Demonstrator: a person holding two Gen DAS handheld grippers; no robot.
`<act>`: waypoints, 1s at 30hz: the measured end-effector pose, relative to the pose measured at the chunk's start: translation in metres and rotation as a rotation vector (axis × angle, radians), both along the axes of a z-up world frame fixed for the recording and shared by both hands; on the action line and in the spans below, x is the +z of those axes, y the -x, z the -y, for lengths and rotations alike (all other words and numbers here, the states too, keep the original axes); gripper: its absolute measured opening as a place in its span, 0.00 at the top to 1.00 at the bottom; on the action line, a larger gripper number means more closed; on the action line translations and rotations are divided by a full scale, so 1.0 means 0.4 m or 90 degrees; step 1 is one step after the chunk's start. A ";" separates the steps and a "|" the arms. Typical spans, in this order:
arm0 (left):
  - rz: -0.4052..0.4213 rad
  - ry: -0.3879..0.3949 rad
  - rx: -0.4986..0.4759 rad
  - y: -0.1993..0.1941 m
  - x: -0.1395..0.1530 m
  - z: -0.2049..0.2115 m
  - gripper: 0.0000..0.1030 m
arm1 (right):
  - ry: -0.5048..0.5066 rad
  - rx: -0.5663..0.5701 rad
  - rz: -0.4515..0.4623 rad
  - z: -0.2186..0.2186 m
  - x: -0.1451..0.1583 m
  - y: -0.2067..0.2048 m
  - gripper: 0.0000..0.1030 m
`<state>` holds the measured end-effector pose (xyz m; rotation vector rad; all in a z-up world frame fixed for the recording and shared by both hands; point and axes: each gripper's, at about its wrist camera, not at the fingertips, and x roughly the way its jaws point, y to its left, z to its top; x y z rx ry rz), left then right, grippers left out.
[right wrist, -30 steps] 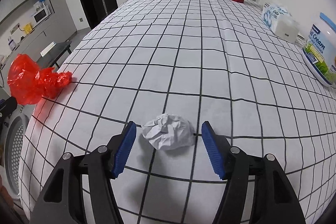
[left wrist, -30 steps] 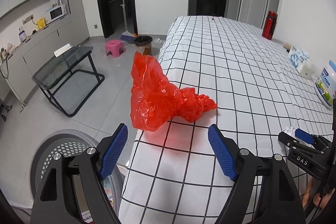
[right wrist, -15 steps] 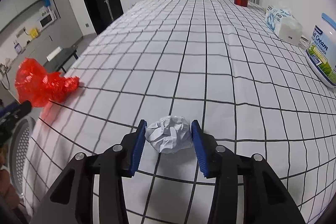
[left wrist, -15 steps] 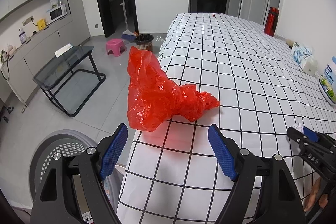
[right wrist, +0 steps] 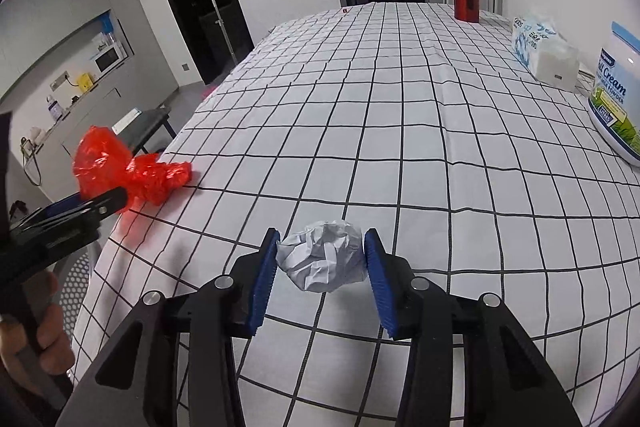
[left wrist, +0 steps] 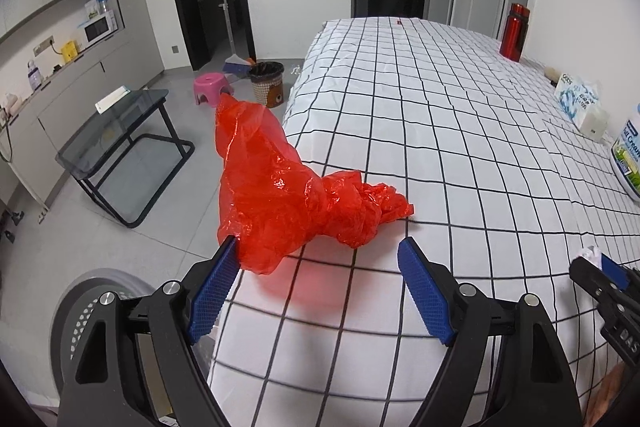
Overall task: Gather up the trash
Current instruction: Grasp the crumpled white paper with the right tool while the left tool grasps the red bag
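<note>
The right hand-held gripper (right wrist: 320,259) grips the crumpled paper ball (right wrist: 324,261) on the checked surface (right wrist: 400,131); loose paper may slip out when lifted. The left hand-held gripper (left wrist: 318,279) is open, its left pad touching the red plastic bag (left wrist: 280,199) at 11 o'clock. The bag overhangs the edge and may slide off toward the perforated bin (left wrist: 80,311).
</note>
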<state>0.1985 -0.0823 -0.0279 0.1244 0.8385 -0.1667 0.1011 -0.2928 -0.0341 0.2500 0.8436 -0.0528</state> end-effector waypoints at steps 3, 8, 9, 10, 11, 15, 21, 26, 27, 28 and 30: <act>-0.009 0.000 0.000 -0.009 -0.009 0.008 0.24 | -0.003 0.001 0.005 0.001 0.005 0.005 0.59; -0.013 -0.001 -0.011 0.011 -0.014 0.010 0.23 | -0.006 0.004 0.007 0.004 0.009 0.007 0.59; -0.012 -0.001 -0.013 0.017 -0.014 0.010 0.23 | -0.007 0.004 0.006 0.004 0.009 0.007 0.59; -0.011 0.000 -0.015 0.024 -0.012 0.005 0.22 | -0.008 0.005 0.006 0.003 0.008 0.008 0.59; -0.010 -0.001 -0.014 0.028 -0.008 0.000 0.19 | -0.008 0.005 0.006 0.003 0.009 0.008 0.59; 0.005 0.007 -0.003 0.042 0.023 -0.030 0.14 | -0.009 0.005 0.010 0.004 0.013 0.011 0.59; 0.032 0.009 0.019 0.020 0.070 -0.062 0.09 | -0.010 0.006 0.011 0.002 0.015 0.012 0.59; 0.045 0.009 0.027 -0.015 0.101 -0.071 0.07 | -0.014 0.007 0.013 0.004 0.018 0.014 0.59; 0.045 0.011 0.027 -0.028 0.107 -0.071 0.07 | -0.014 0.007 0.013 0.005 0.017 0.014 0.59; 0.044 0.010 0.028 -0.035 0.108 -0.070 0.07 | -0.014 0.007 0.012 0.004 0.017 0.013 0.59; 0.039 0.003 0.031 -0.061 0.107 -0.065 0.07 | -0.015 0.008 0.011 0.004 0.016 0.012 0.59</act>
